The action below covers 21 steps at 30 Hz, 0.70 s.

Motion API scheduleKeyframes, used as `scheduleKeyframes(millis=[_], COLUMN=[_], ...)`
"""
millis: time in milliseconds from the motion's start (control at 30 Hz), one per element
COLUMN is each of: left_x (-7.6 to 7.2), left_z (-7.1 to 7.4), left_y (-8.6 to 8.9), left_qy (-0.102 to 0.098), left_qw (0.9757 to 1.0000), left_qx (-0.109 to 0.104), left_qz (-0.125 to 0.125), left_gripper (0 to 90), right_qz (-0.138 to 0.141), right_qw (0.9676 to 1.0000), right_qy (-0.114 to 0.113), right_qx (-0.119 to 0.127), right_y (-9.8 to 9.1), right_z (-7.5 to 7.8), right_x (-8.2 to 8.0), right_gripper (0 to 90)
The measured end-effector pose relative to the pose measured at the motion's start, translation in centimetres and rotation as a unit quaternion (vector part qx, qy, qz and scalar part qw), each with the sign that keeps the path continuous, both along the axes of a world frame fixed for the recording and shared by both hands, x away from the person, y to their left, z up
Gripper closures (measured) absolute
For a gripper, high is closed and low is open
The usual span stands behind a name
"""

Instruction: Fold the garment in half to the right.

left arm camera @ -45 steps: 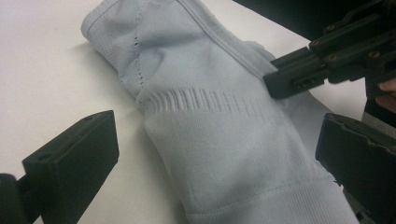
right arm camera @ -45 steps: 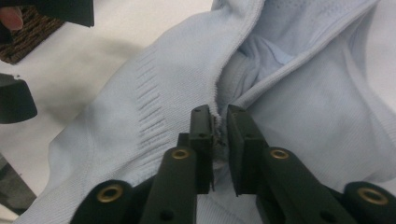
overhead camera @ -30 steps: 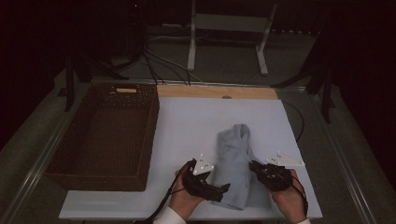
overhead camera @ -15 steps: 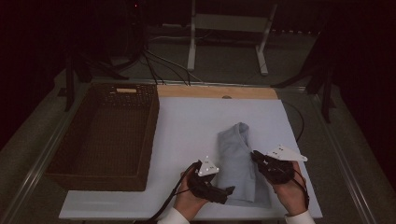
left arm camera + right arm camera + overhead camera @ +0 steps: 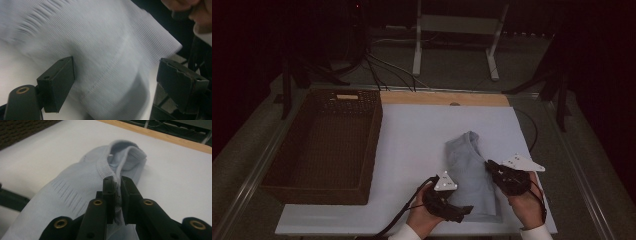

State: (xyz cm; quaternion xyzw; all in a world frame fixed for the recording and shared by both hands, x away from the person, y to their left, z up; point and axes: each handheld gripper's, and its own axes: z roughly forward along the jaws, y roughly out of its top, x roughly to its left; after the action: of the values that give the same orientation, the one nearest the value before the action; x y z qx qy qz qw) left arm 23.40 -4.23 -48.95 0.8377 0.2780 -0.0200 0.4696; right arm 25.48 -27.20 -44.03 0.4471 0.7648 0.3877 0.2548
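Observation:
A light grey-blue garment [image 5: 469, 170] lies folded on the white table [image 5: 412, 130], near its front edge. My right gripper [image 5: 488, 166] is at the garment's right side, shut on a raised fold of its ribbed edge [image 5: 116, 181]. My left gripper [image 5: 464, 210] reaches in at the near left corner. In the left gripper view its jaws stand wide, and they have just been closing. The cloth [image 5: 100, 50] bulges between them. The left pad [image 5: 60, 82] is at the cloth, while the right pad [image 5: 180, 85] stays apart from it.
A dark woven basket [image 5: 374, 145] stands on the table's left side. A wooden strip [image 5: 442, 98] runs along the far edge. Cables and a metal stand [image 5: 419, 45] are on the floor behind. The other hand [image 5: 185, 10] shows at the top right of the left gripper view.
My left gripper has slid right and nearer to the front edge, onto the garment's near corner. The right gripper has kept its hold and barely moved.

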Motion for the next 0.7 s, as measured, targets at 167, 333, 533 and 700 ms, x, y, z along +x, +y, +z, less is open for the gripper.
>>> scheduleKeyframes(millis=[167,333,533,700], left_x=[-0.2,-0.3,-0.3,-0.3], left_z=[-0.1,-0.2,-0.4,-0.3], left_y=[-0.3,-0.4,-0.4,-0.4], left_qy=[0.005,0.007,0.006,0.007], left_qw=[0.9999,0.9999,0.9998,0.9998], left_qx=[0.001,0.006,0.009,0.009], left_qz=[-0.010,-0.014,-0.015,-0.015], left_gripper=[16.5,17.3,17.3,17.2], right_qz=[-0.012,-0.024,-0.033,-0.036], right_qw=[0.9997,0.9989,0.9986,0.9985], right_qy=[0.008,0.030,0.039,0.041], right_qx=[-0.020,-0.025,-0.014,-0.005], right_y=[-0.5,-1.0,-1.2,-1.4], right_z=[-0.9,-2.2,-2.2,-2.0], right_x=[0.1,0.4,0.0,-1.2], right_gripper=[82.7,81.7,66.9,54.2])
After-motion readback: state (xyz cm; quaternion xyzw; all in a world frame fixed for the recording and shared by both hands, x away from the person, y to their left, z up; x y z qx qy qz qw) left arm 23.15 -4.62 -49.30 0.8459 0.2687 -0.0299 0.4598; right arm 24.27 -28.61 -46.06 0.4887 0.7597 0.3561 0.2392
